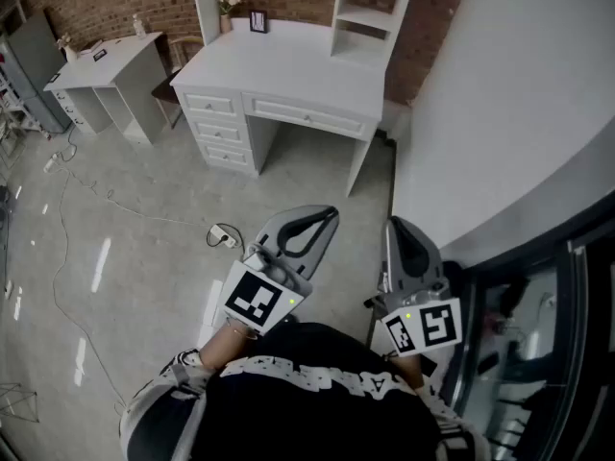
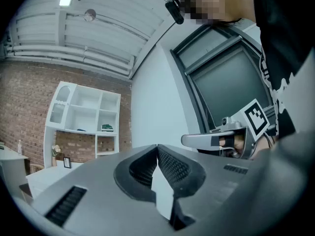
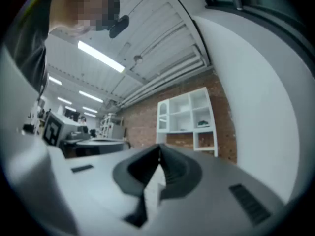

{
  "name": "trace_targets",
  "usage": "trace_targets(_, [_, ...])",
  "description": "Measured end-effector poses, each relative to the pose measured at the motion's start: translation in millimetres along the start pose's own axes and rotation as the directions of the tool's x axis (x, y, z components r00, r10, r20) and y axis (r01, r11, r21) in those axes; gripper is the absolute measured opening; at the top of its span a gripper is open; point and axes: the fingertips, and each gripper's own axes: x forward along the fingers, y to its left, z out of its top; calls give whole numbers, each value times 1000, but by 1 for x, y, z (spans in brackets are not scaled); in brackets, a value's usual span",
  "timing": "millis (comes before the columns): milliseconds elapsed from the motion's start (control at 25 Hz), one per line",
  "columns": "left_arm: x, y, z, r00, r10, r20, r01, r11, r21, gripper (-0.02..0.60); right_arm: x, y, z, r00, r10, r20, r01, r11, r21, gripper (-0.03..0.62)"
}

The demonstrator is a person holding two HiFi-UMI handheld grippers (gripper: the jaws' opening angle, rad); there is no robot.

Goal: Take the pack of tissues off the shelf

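Brick wall backs a white desk [image 1: 279, 65] whose shelf unit [image 2: 83, 114] stands well apart from the person; a small green pack [image 2: 107, 128] in a right-hand cubby is probably the tissues, though too small to be sure. By my reading the reach has not begun, so the next move calls for walking up and opening one tool at that cubby. Both the left gripper [image 1: 325, 221] and the right gripper [image 1: 394, 227] point ahead, jaws pressed together on nothing
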Motion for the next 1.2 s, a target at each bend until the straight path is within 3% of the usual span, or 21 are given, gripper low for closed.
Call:
trace_targets(520, [-8,33,-10,1000,7,1,-7,1000,-21,35,24,5,-6,999,-39,22,38,999,38,32])
trace_targets(960, [-15,61,-25,1000,-10,-1,10,996,-85,37,44,17,-20,997,-70,-37,70,997,-12,32])
trace_targets(1200, [-10,76,-35,1000,7,-17,-9,995,-95,37,56,10,-29,996,-67,-55,68,998,20,34])
